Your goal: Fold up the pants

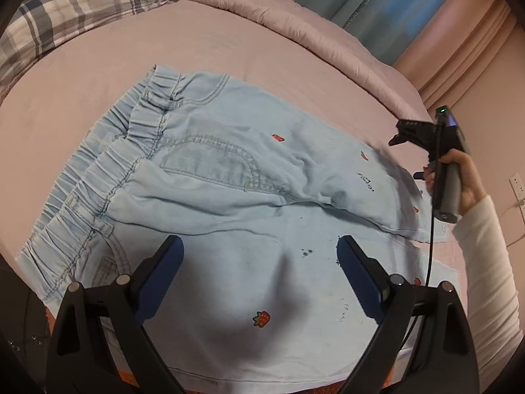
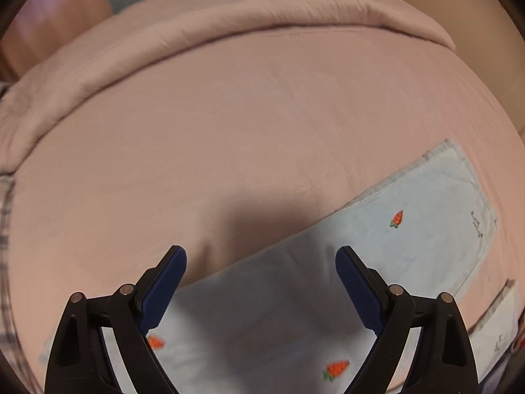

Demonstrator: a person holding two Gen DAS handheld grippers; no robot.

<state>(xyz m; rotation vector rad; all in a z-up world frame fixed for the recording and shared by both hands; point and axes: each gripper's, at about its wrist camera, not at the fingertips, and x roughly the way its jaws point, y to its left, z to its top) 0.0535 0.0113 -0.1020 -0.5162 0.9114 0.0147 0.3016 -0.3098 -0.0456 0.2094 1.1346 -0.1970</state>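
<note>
Light blue denim pants (image 1: 229,177) with small red strawberry and carrot patches lie spread on a pink bed. Their gathered elastic waistband (image 1: 108,164) is at the left of the left wrist view; the legs run to the right. My left gripper (image 1: 259,249) hovers open over the near leg, nothing between its blue pads. My right gripper (image 1: 398,139), held in a hand with a white sleeve, is over the far leg at the right. In the right wrist view the right gripper (image 2: 261,259) stands open above a pant leg (image 2: 410,229) near its hem.
A plaid pillow (image 1: 65,10) lies at the head of the bed. A rolled pink quilt (image 1: 295,19) runs along the far side. Pink sheet (image 2: 229,131) stretches beyond the legs. A cable (image 1: 431,229) hangs from the right gripper's handle.
</note>
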